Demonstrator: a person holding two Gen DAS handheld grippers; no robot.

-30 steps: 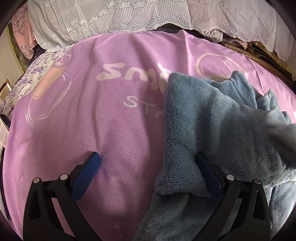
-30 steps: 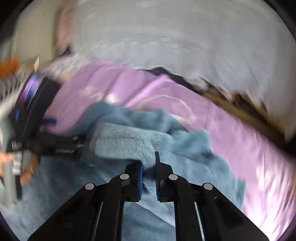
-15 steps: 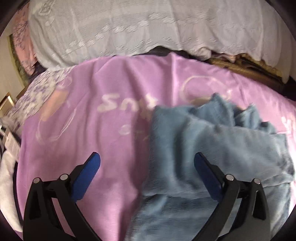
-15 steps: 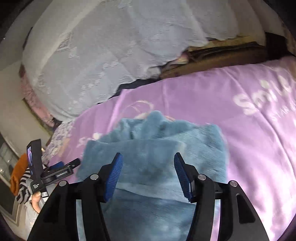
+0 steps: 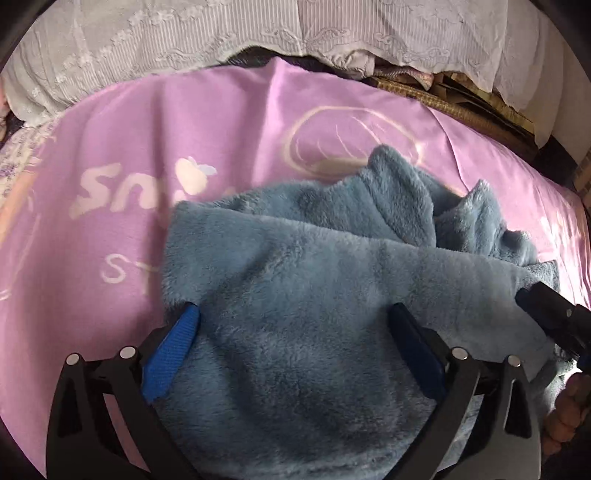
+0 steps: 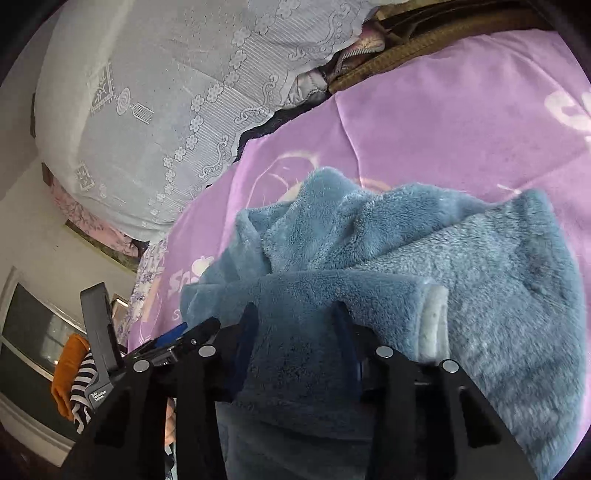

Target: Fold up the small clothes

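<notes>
1. While spread wide over the blue fleece garment (image 5: 314,266), gripping nothing: the left gripper (image 5: 293,310), one blue pad at the fleece's left edge, the other over its middle.
2. Just been closing, and now pinching a thick rolled fold of that fleece between the pads: the right gripper (image 6: 294,308).
3. Lying bunched on a purple blanket (image 5: 184,122), centre to right of the left wrist view; left edge of the fleece straight, far edge lumpy with two raised peaks.
4. Open room: bare blanket across the whole left half and along the top of the left view; in the right view, bare blanket at upper right.
5. Bounded at the back by a white lace cover (image 5: 147,33) hanging along the top of the frame, with a brown woven mat (image 5: 443,99) showing under it at upper right.
6. Pale lining or hem visible at the end of the rolled fold, lower right of centre in the right view.
7. Hidden or cut off: white lettering on the blanket partly covered by fleece; near part of the garment under both grippers; what kind of garment, hard to tell.
8. At the lower right edge of the left view, only part of a hand (image 5: 569,413); at lower left of the right view, a striped sleeve (image 6: 81,384).
9. Counted: one garment, one blanket, one lace cover, two grippers, four blue pads.
</notes>
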